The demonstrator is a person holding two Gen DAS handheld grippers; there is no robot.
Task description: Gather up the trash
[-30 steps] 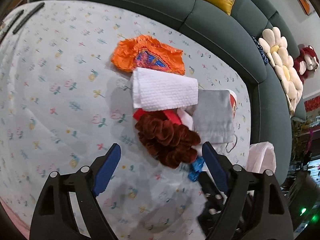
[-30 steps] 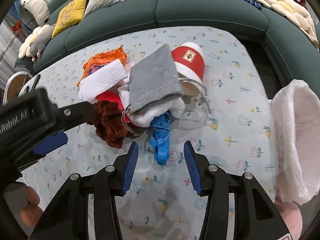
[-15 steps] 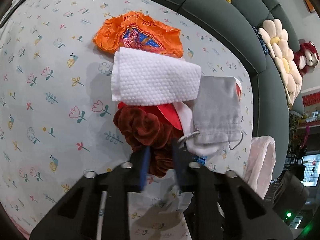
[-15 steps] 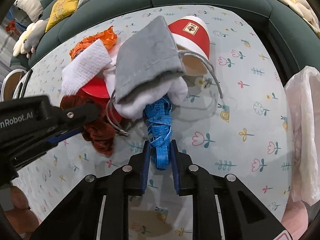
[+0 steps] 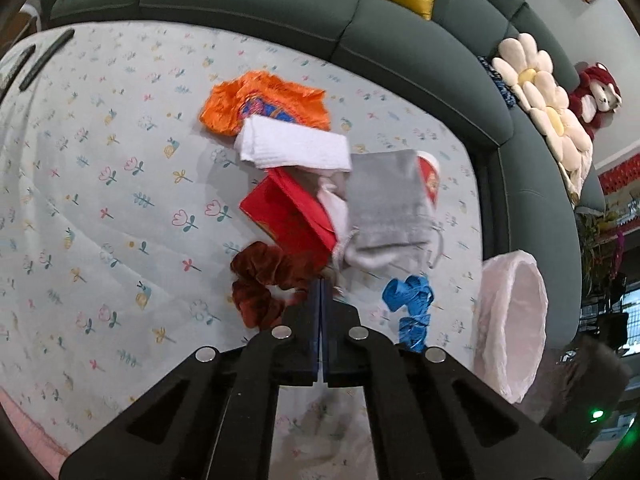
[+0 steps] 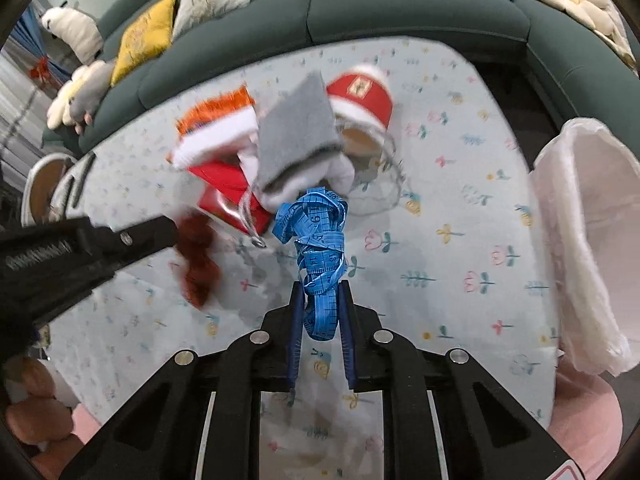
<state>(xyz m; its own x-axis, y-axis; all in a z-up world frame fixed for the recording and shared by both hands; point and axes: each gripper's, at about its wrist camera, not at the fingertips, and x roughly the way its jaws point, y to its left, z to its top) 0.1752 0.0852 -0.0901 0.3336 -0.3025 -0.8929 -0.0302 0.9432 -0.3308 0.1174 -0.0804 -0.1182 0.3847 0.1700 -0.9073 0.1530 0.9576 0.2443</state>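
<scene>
Each fisheye camera sat behind its own black gripper, looking forward and down along the fingers at the flower-printed tablecloth (image 5: 100, 208), with the curved dark-green sofa (image 6: 420, 16) behind. The left view looked from the pile's left, the right from nearer. Both shared the crumpled blue measuring tape (image 5: 412, 308) (image 6: 320, 248), the grey fabric pouch (image 5: 384, 208) (image 6: 298, 134) and the translucent white plastic bag (image 5: 512, 320) (image 6: 584, 240).

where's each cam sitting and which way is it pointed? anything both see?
Left wrist: on the left gripper, looking forward and down at the trash pile on the floral table; its shut fingers pinch the brown scrunchie.
Right wrist: on the right gripper, facing the sofa; its fingers clamp the blue tape measure; the left gripper enters at left.
Shared: scrunchie, tape measure, grey pouch, white bag.
</scene>
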